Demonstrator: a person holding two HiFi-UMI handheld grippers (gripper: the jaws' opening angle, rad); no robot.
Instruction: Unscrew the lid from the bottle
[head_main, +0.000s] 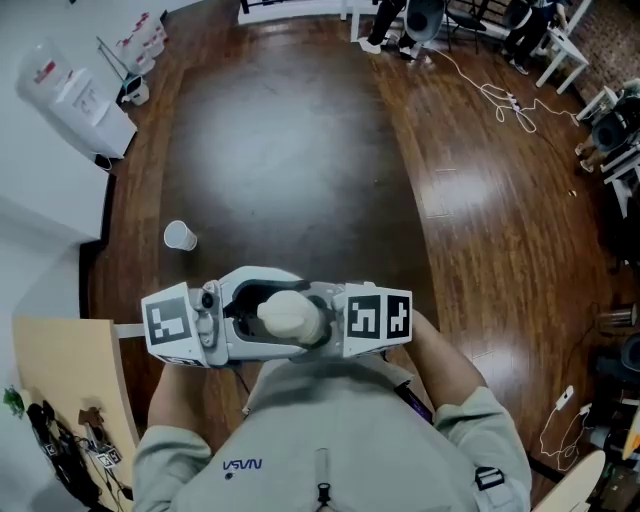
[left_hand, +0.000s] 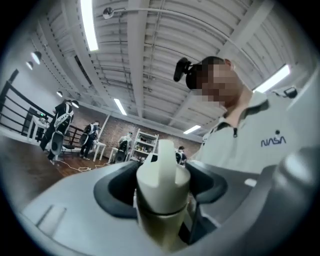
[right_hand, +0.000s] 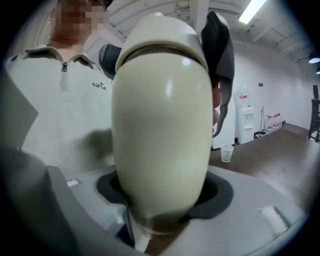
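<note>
- Lying roughly level just in front of the person's chest, the cream bottle (head_main: 290, 315) is held in the air between the two grippers, well above the floor.
- Its lid (left_hand: 161, 175), a paler cap with a raised fin, sits on the bottle, and a thin seam marks where the two meet.
- The left gripper (left_hand: 162, 192) is clamped on the lid end, its dark pads (left_hand: 116, 192) lying against either side of the cap.
- The right gripper (right_hand: 165, 197) is clamped on the bottle's body, which fills the middle of the right gripper view. Its own dark pads (right_hand: 215, 195) hug the bottle on both sides.
- In the head view the two grippers meet nose to nose around the bottle. The left marker cube (head_main: 170, 320) and the right marker cube (head_main: 378, 318) sit at the outer ends.
- The person's grey top (head_main: 340, 440) lies just behind the grippers, with an arm coming in from each side.
- Below is a dark wooden floor (head_main: 300, 150).
- A paper cup (head_main: 180, 236) stands alone on it, ahead and to the left, well apart from the bottle.
- A white cable (head_main: 505, 100) loops across the boards farther off.
- In the left gripper view, several people (left_hand: 62, 120) and white shelving (left_hand: 145, 145) show far back in the room.
</note>
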